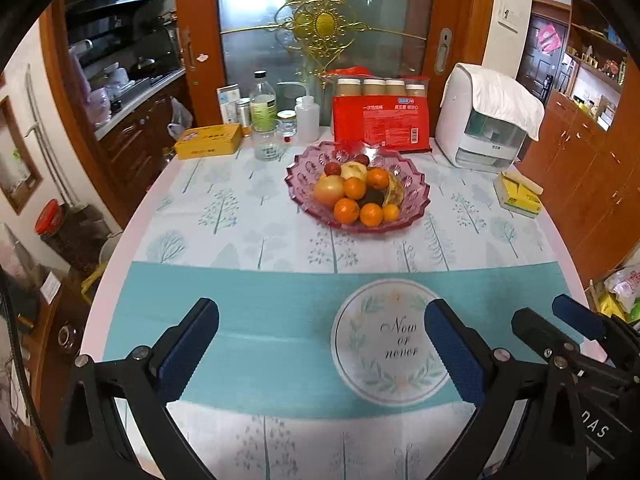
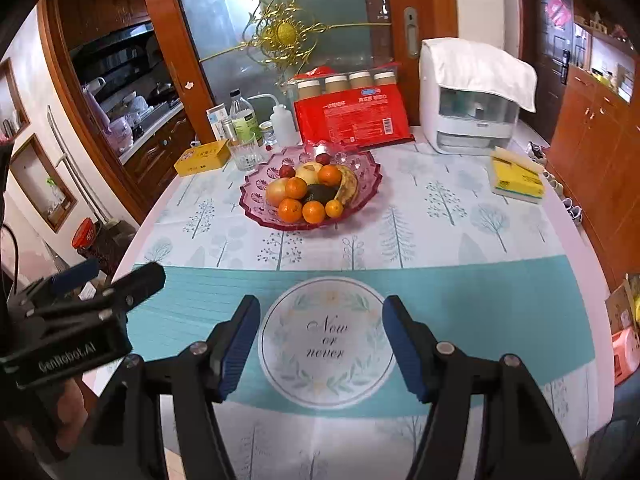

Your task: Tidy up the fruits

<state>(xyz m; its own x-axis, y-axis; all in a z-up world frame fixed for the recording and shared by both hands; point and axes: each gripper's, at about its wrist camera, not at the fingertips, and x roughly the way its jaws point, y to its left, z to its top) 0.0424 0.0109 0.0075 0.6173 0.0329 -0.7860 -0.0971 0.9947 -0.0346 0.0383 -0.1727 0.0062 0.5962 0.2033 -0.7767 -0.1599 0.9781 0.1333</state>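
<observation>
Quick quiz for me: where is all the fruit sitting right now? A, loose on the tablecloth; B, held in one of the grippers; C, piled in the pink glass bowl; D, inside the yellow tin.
C: the oranges, banana and other fruit lie piled in the pink glass bowl, while the left gripper and right gripper are open and hold nothing.

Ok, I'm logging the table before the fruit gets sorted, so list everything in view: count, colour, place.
fruit bowl: one, pink glass, table centre
oranges: five or six, orange, in bowl
banana: one, browning yellow, bowl's right side
avocado: one, dark, mid-bowl
red fruits: two, small, bowl's back
tin: one, yellow, back left
drinking glass: one, clear, beside tin
cup pack: one, red, behind bowl
appliance: one, white, cloth-draped, back right
tissue pack: one, yellow, right edge
left gripper: black, blue pads, open, empty
right gripper: same, open, empty
</observation>
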